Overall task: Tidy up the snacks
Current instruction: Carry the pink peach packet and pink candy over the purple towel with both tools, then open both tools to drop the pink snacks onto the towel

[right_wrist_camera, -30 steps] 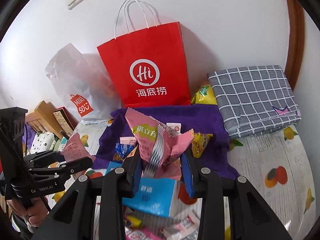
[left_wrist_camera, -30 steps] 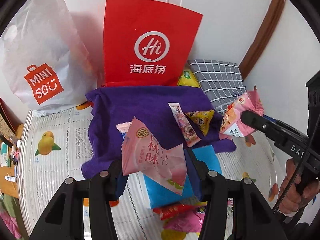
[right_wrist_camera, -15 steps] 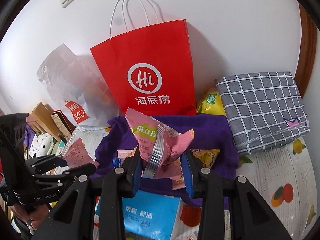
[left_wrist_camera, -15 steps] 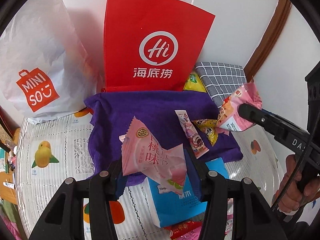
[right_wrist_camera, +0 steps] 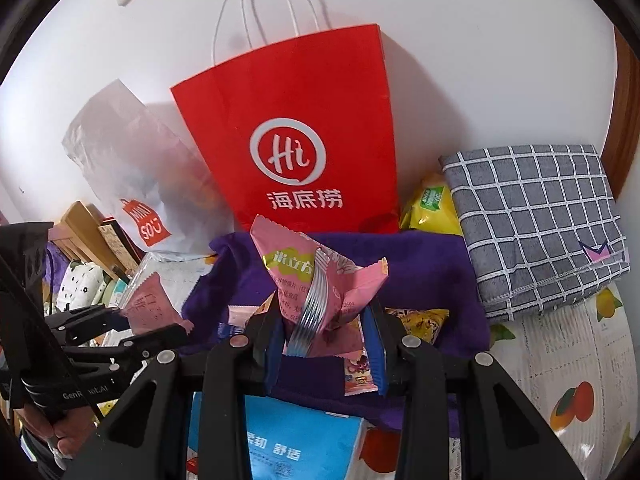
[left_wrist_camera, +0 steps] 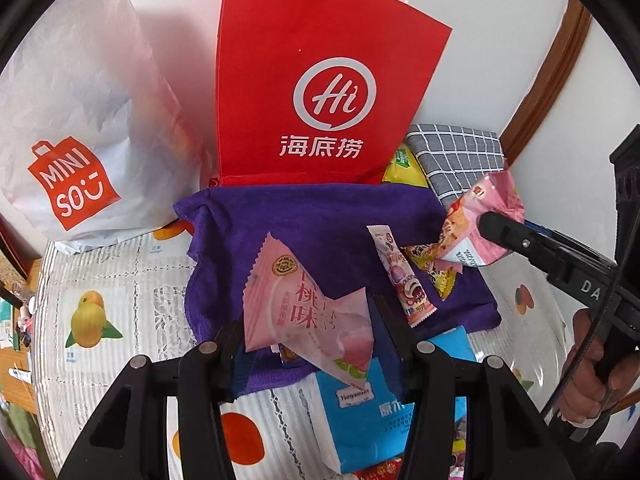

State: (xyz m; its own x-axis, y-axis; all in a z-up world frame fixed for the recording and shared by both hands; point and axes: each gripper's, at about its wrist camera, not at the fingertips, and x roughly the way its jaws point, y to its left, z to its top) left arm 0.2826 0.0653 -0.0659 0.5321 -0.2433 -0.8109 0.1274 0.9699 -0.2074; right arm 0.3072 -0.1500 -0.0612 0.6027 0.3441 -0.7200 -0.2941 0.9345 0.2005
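My left gripper (left_wrist_camera: 310, 320) is shut on a pale pink peach snack packet (left_wrist_camera: 304, 308), held above the purple cloth (left_wrist_camera: 312, 220). My right gripper (right_wrist_camera: 324, 316) is shut on a crumpled pink packet with a green label (right_wrist_camera: 316, 276); in the left wrist view that gripper (left_wrist_camera: 486, 226) shows at the right with its packet (left_wrist_camera: 476, 224). On the cloth lie a long pink stick snack (left_wrist_camera: 400, 276) and a yellow packet (left_wrist_camera: 436, 276). Behind stands the red paper bag (left_wrist_camera: 320, 92).
A white Miniso bag (left_wrist_camera: 76, 120) leans at the left wall. A grey checked cloth (right_wrist_camera: 536, 220) and a yellow pouch (right_wrist_camera: 430, 204) sit at the right. A blue tissue pack (left_wrist_camera: 360, 412) and more snacks lie near me on the fruit-print tablecloth (left_wrist_camera: 100, 320).
Both grippers have moved forward with their packets toward the red bag and purple cloth, which now look larger and closer. Neither grip has changed.
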